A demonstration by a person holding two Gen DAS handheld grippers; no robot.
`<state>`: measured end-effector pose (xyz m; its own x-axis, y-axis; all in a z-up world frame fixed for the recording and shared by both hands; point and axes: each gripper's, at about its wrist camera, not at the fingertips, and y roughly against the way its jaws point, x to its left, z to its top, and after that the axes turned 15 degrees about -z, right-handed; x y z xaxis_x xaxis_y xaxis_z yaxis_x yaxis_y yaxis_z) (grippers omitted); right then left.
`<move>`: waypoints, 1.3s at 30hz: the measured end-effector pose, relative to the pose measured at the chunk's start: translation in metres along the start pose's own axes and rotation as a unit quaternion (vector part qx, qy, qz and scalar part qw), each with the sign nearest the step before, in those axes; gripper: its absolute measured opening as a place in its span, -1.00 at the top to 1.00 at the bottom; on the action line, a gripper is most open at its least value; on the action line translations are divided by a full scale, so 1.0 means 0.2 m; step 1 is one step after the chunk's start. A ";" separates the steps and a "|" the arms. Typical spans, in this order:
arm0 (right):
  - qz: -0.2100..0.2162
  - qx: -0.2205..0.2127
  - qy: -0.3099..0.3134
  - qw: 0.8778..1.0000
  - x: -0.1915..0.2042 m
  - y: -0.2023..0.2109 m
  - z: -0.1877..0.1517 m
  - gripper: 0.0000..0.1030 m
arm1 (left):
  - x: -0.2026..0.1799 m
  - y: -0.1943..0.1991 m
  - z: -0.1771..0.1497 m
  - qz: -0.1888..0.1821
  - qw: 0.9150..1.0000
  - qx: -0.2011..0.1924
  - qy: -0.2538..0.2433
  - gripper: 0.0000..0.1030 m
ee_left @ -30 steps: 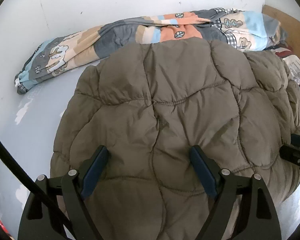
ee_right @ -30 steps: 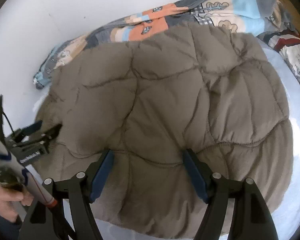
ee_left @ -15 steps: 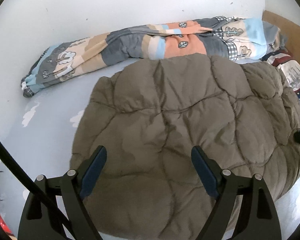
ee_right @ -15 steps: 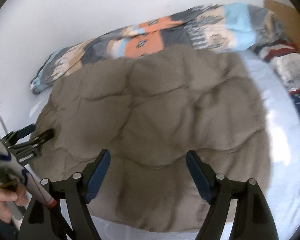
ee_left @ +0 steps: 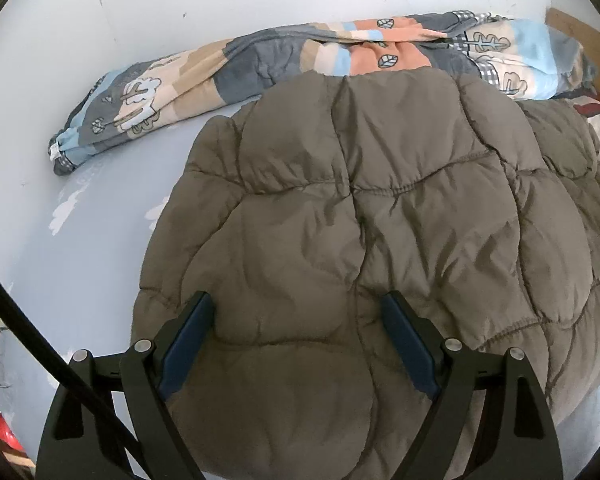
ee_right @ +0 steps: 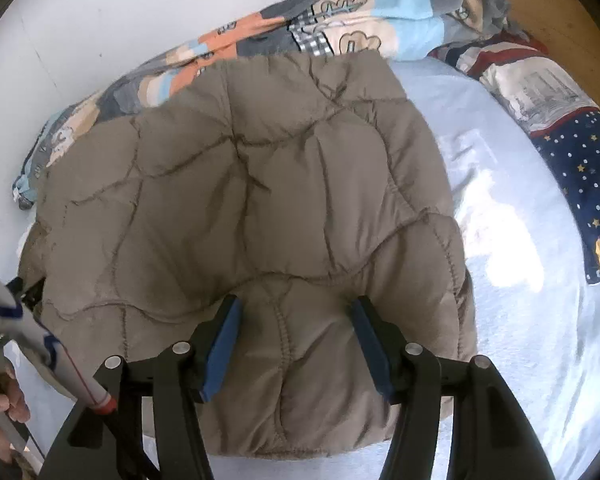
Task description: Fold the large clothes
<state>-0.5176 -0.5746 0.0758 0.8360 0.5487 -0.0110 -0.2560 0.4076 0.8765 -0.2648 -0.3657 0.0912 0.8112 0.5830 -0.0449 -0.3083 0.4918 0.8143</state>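
A large brown quilted jacket (ee_left: pixel 380 220) lies folded in a puffy bundle on a pale blue bed sheet (ee_left: pixel 80 248); it also fills the right wrist view (ee_right: pixel 260 208). My left gripper (ee_left: pixel 296 320) is open, its blue-padded fingers spread over the jacket's near left part. My right gripper (ee_right: pixel 294 320) is open, fingers either side of a puffy panel at the jacket's near right edge. Neither holds cloth. The left gripper's tip (ee_right: pixel 28 292) shows at the jacket's left edge in the right wrist view.
A rolled patchwork blanket (ee_left: pixel 300 64) lies along the white wall behind the jacket, also seen in the right wrist view (ee_right: pixel 340 20). A star-patterned pillow (ee_right: pixel 580 168) lies at the right. Bare sheet (ee_right: pixel 520 280) lies right of the jacket.
Both grippers have pulled back and shifted, so more sheet shows around the jacket. The right gripper's fingers have narrowed somewhat. The jacket itself has stayed in place.
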 end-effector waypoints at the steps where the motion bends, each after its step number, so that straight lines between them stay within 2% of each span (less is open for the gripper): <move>1: 0.002 0.004 -0.003 1.000 0.00 -0.01 0.00 -0.25 | 0.00 -0.01 0.00 -0.001 1.000 0.001 0.001 -0.69; 11: 0.000 0.017 -0.004 1.000 0.02 -0.07 0.02 -0.38 | 0.04 0.02 0.02 -0.016 1.000 0.006 0.017 -0.73; 15: 0.015 0.013 -0.022 1.000 -0.01 0.00 0.02 -0.38 | 0.06 0.09 0.02 -0.025 0.999 0.002 0.026 -0.73; 20: 0.011 0.000 -0.038 0.999 -0.08 0.09 0.03 -0.38 | 0.11 0.20 0.00 -0.011 1.000 -0.004 0.021 -0.73; 24: 0.013 0.001 -0.064 0.998 -0.18 0.14 0.01 -0.38 | 0.20 0.25 -0.03 -0.015 0.999 -0.002 0.047 -0.73; 28: 0.042 0.018 -0.118 0.992 -0.30 0.18 -0.03 -0.39 | 0.28 0.28 -0.08 -0.018 0.996 0.008 0.088 -0.73; 31: 0.048 0.008 -0.135 0.990 -0.34 0.28 -0.09 -0.41 | 0.34 0.36 -0.14 -0.039 0.990 0.002 0.137 -0.73; 33: 0.049 -0.001 -0.142 0.989 -0.35 0.35 -0.13 -0.51 | 0.38 0.44 -0.21 -0.049 0.984 -0.008 0.169 -0.73; 37: 0.067 -0.007 -0.184 0.981 -0.42 0.43 -0.27 -0.58 | 0.41 0.59 -0.36 -0.070 0.975 -0.020 0.208 -0.73; 39: 0.072 0.004 -0.198 0.978 -0.44 0.43 -0.33 -0.58 | 0.46 0.63 -0.45 -0.100 0.963 -0.031 0.249 -0.73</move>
<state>-0.6450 -0.5394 0.1197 0.9146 0.2729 0.2983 -0.3818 0.3406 0.8592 -0.2744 -0.1925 0.1373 0.5228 0.7033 -0.4817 -0.2126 0.6548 0.7253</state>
